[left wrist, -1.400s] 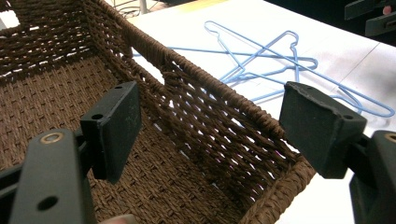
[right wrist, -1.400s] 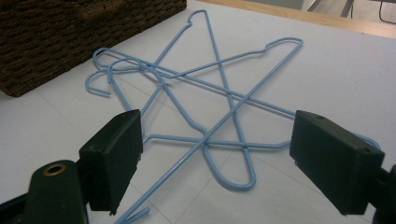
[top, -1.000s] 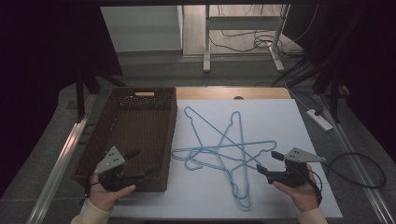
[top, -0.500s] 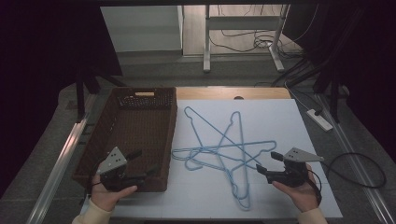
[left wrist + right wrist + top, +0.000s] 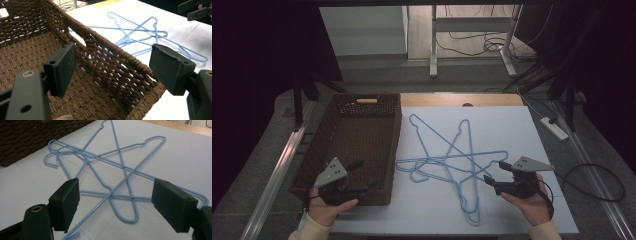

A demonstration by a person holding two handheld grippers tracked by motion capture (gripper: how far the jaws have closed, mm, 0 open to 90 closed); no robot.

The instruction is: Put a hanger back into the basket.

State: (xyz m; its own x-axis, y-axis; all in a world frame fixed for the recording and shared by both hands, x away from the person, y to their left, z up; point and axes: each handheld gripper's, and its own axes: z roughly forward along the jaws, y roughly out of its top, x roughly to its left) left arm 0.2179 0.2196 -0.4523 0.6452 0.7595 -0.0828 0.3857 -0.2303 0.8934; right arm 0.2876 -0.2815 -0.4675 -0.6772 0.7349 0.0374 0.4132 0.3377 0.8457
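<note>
The left gripper (image 5: 362, 176), jaws spread, hovers over the wicker basket (image 5: 337, 145) near corner at seven o'clock. The tangled blue wire hangers (image 5: 452, 160) lie mid-table, just beside the basket's right wall. At four o'clock the right gripper (image 5: 494, 173) gapes wide; it should pinch a single wire near a crossing, then lift slowly.

Blue wire hangers (image 5: 452, 165): we count about three, thin light-blue wire, lying flat and crossed over one another in a star-like tangle on the white counter (image 5: 512, 125), hooks pointing different ways, just beside the brown wicker basket (image 5: 357, 140).
</note>
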